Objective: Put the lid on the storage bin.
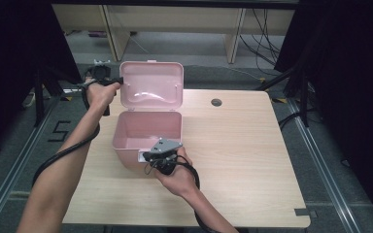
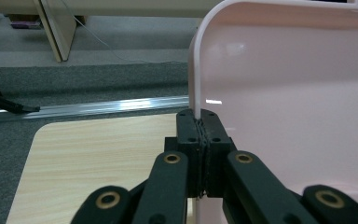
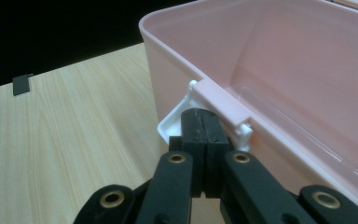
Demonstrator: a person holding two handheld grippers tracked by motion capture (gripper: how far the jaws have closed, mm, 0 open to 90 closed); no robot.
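Observation:
A pink plastic box (image 1: 126,141) stands on the wooden table (image 1: 243,145) with its hinged lid (image 1: 150,82) raised upright behind it. My left gripper (image 1: 118,80) reaches the lid's left edge. In the left gripper view its jaws (image 2: 200,122) are shut on that thin lid edge (image 2: 195,70). My right gripper (image 1: 149,156) sits at the box's front wall, carrying a grey plate on top. In the right gripper view its jaws (image 3: 204,116) are shut together, with their tips against the white latch (image 3: 170,127) under the pink catch bar (image 3: 223,105). The box interior (image 3: 298,70) looks bare.
A round cable hole (image 1: 216,102) lies in the table behind the box on the right. A dark tape mark (image 1: 305,212) sits at the table's front right corner. Desk legs, cables and a floor rail (image 2: 98,108) lie beyond the far edge.

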